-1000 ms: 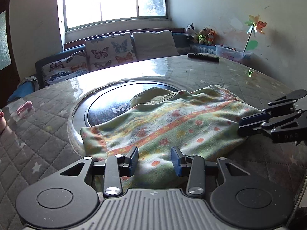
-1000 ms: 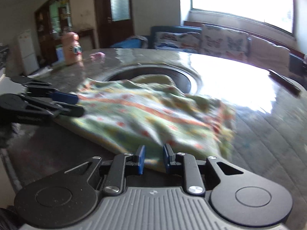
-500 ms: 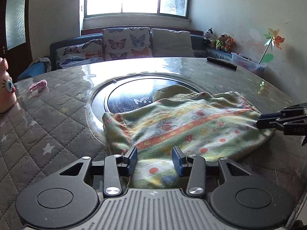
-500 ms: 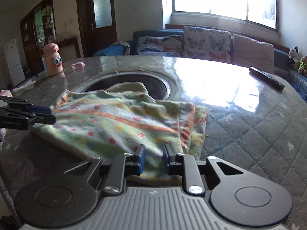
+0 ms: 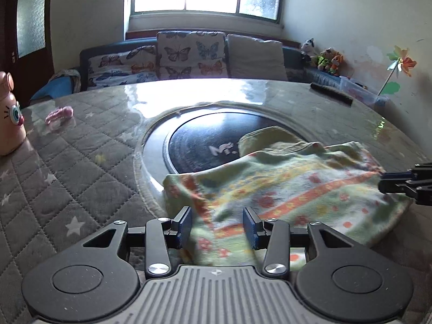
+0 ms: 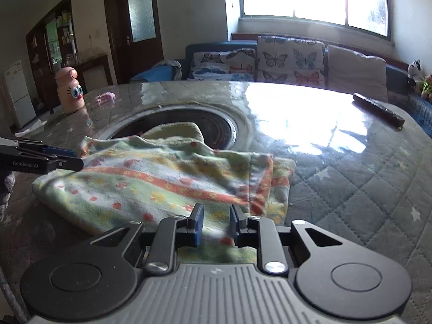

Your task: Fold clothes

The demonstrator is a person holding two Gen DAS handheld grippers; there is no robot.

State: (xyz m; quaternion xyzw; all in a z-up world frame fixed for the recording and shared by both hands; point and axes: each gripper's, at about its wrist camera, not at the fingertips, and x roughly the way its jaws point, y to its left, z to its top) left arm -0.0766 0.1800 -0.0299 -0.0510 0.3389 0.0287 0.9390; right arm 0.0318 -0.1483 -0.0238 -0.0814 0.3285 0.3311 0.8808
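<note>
A folded green cloth (image 5: 286, 189) with orange stripes and red flowers lies on the round table, partly over the black centre disc (image 5: 205, 140). My left gripper (image 5: 217, 224) hovers at the cloth's near edge close to its left corner. Its jaws stand well apart and the cloth lies flat beneath and between them. My right gripper (image 6: 216, 224) is at the cloth's (image 6: 162, 183) other near edge. Its jaws are only a narrow gap apart, with flat cloth showing in the gap and on both sides. Each gripper shows in the other's view: the right gripper (image 5: 380, 183) and the left gripper (image 6: 78, 162).
The table has a grey quilted cover (image 5: 75, 162) under a glossy sheet. A pink cartoon bottle (image 6: 70, 91) and a small pink object (image 6: 105, 97) sit at the far left. A dark remote (image 6: 378, 110) lies at the far right. A sofa with butterfly cushions (image 5: 189, 54) stands behind.
The left gripper has slid left along the cloth's near edge toward its left corner. The right gripper has drawn back to the cloth's right edge. The cloth, blurred at first, now lies still.
</note>
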